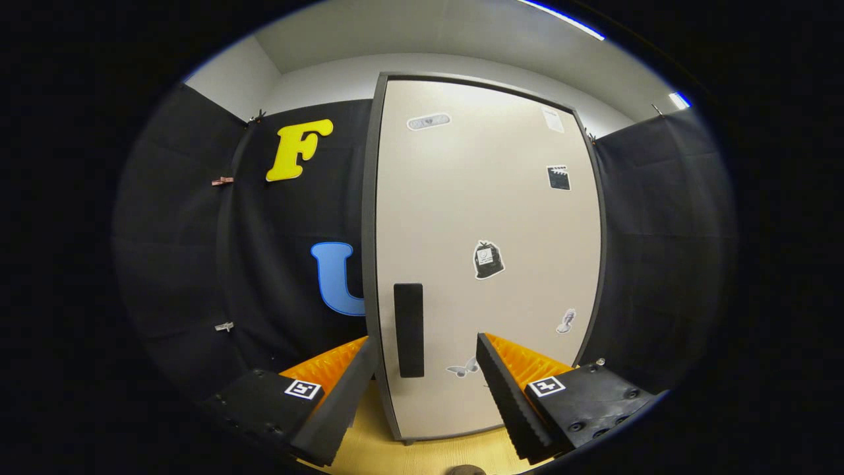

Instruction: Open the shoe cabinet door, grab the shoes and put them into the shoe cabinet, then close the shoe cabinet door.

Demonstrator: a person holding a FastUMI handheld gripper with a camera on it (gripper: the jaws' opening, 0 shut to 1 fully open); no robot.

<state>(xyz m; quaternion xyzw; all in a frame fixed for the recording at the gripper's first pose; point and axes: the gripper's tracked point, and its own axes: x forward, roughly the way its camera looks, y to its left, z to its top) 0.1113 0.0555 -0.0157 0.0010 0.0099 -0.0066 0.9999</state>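
The gripper (427, 389) has its jaws spread wide, holding nothing; straight ahead stands the shoe cabinet door (488, 257), a smooth pale panel in a dark frame, shut; its flat black rectangular handle (409, 330) sits between the jaws; small stickers (488, 259) dot the panel, details unreadable; a wood-grain floor (422, 455) lies below.

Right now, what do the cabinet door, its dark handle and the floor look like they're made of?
The cabinet door looks like matte beige laminate board in a dark frame, smooth and grainless. The handle seems to be matte black plastic or rubber, though I can't tell which. The floor looks like pale wood or wood-look laminate, with faint grain. The gripper has its jaws open near the handle.
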